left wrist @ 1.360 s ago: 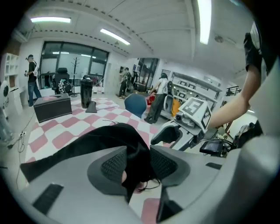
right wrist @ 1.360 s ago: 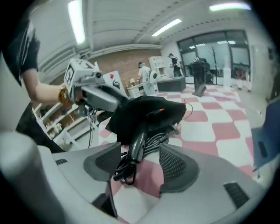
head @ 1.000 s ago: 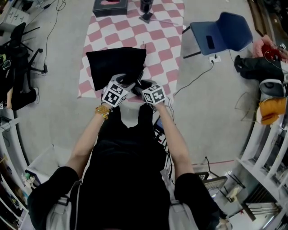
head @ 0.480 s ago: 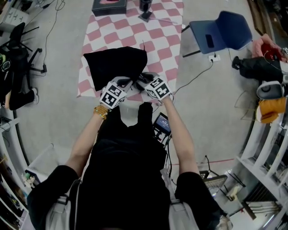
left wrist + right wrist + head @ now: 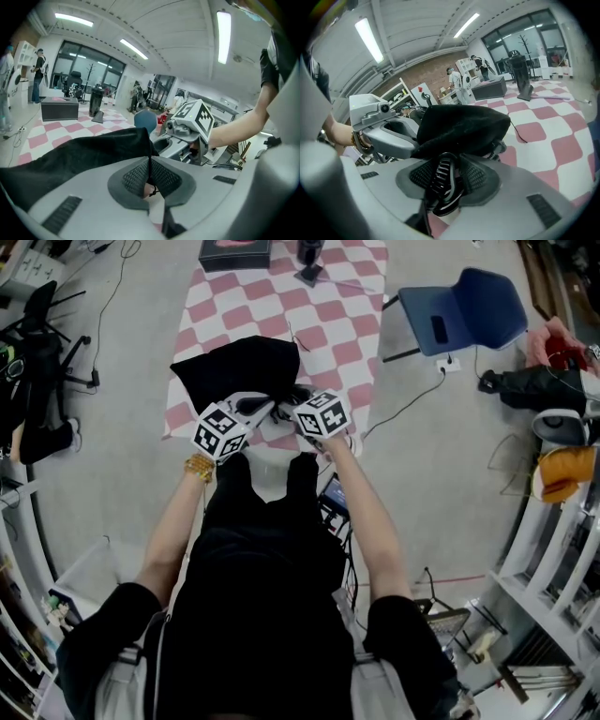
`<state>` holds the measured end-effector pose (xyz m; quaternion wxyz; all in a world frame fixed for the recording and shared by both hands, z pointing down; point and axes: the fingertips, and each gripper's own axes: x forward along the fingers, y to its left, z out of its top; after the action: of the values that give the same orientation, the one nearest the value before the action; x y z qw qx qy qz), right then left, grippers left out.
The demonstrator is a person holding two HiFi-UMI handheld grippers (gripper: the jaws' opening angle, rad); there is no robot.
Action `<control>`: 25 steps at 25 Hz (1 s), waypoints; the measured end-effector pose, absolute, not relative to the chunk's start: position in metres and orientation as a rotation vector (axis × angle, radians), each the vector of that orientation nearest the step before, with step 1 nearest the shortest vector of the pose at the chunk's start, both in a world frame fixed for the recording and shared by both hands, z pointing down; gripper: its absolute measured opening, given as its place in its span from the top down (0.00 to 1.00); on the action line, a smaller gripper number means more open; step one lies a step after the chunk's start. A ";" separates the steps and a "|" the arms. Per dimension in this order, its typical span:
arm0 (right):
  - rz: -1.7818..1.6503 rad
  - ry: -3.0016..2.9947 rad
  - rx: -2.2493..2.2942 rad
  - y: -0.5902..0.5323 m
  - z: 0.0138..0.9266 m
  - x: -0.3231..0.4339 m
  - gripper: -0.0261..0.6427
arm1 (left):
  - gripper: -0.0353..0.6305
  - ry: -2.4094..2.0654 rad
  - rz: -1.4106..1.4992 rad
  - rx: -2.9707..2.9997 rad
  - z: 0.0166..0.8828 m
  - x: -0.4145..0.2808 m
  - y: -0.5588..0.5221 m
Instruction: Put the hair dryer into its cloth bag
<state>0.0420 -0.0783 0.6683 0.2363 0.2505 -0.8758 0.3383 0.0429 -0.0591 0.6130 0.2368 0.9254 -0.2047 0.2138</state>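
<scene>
Both came up a bit and hoisted the black bag (image 5: 239,367) off the checked mat (image 5: 328,324), left gripper (image 5: 150,178) clamped tight on its mouth edge, right gripper (image 5: 445,185) just closed onto the dryer's (image 5: 449,197) glossy ribbed end, rest covered by bag.

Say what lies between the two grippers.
The cloth bag, its edge pinched by the left gripper; the right gripper has just closed on a ribbed black part under it. Head view shows it.
</scene>
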 end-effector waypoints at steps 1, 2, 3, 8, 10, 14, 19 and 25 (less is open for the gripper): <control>0.940 -2.408 0.694 -0.079 0.664 0.040 0.74 | 0.91 -0.564 0.587 2.552 0.608 0.042 -0.060; 0.940 -2.413 0.699 -0.080 0.659 0.039 0.74 | 0.91 -0.556 0.582 2.566 0.602 0.040 -0.060; 0.924 -2.418 0.702 -0.080 0.653 0.038 0.74 | 0.91 -0.538 0.566 2.578 0.596 0.039 -0.059; 0.825 -2.435 0.665 -0.085 0.626 0.036 0.74 | 0.91 -0.381 0.376 2.574 0.562 0.027 -0.060; 0.772 -2.446 0.635 -0.087 0.618 0.036 0.74 | 0.91 -0.302 0.275 2.531 0.555 0.023 -0.061; 0.505 -2.441 0.598 -0.087 0.597 0.024 0.75 | 0.91 -0.266 0.287 2.530 0.549 0.028 -0.066; 0.365 -2.487 0.605 -0.087 0.591 0.022 0.75 | 0.91 -0.345 0.292 2.566 0.545 0.028 -0.070; 0.428 -2.613 0.696 -0.090 0.593 0.046 0.74 | 0.91 -0.436 0.356 2.607 0.541 0.027 -0.079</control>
<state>0.0460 -0.0903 0.5933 0.2006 0.2491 -0.9350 0.1532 0.0273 -0.0790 0.5415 0.2350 0.9501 -0.1591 0.1298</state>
